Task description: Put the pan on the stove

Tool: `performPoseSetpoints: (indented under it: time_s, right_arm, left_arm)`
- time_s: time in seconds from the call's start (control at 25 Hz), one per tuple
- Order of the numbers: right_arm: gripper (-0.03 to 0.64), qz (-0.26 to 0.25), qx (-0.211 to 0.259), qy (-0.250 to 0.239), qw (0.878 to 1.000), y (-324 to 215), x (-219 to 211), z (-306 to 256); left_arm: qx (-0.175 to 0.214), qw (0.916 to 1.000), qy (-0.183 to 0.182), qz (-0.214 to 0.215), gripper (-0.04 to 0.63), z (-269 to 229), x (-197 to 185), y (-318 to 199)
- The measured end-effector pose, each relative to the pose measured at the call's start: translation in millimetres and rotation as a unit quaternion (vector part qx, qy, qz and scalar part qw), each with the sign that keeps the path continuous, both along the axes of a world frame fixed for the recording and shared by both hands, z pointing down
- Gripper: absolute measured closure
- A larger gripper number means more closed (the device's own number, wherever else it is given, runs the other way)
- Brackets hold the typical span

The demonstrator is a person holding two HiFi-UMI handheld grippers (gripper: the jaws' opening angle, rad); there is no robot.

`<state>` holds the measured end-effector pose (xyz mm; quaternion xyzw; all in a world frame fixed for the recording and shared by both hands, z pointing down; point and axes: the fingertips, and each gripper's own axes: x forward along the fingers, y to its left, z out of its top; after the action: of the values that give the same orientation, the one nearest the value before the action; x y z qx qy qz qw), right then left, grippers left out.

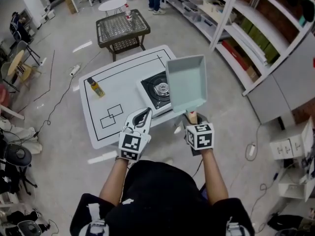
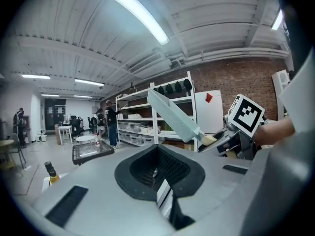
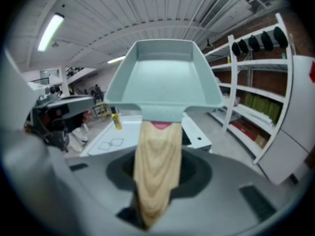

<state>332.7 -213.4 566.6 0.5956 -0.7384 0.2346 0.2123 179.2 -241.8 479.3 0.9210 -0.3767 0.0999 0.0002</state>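
Just beyond the fingers of the right gripper [image 1: 193,117], the pale green square pan [image 1: 186,82] hides the right part of the black-topped gas stove [image 1: 156,90]. Its blurred wooden handle [image 3: 156,166] disappears between these fingers.

White worktop [image 1: 123,77] marked with black outlines, standing on a grey floor [image 1: 64,132]. A portable gas stove [image 1: 155,90] rests near its right edge; a small yellow bottle [image 1: 96,87] with a dark cap stands towards the left, well apart from the stove

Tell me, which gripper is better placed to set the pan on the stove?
Right. The right gripper holds the square pan by its wooden handle near the stove; the left gripper holds nothing.
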Motion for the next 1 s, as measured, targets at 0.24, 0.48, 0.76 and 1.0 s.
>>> performPoseSetpoints:
  time_s: [0.24,0.48,0.76,1.0]
  right_arm:
    - [0.483,-0.031,-0.026,0.012,0.999,-19.8,-11.0,9.5]
    - [0.483,-0.052,-0.047,0.027,0.997,-40.5,-21.3,16.1]
    - [0.483,-0.064,-0.082,0.039,0.994,-69.2,-24.0,32.8]
    - [0.483,-0.074,-0.125,0.051,0.988,-83.0,-25.3,59.1]
  left_arm:
    - [-0.003,0.9993,0.002,-0.038,0.571,0.3,-21.3,-8.7]
    - [-0.005,0.9989,0.005,-0.046,0.571,0.1,-31.2,-29.7]
    - [-0.005,0.9990,0.010,-0.042,0.571,-0.3,-33.3,-62.8]
    - [-0.009,0.9985,0.015,-0.051,0.571,5.6,-40.1,-82.0]
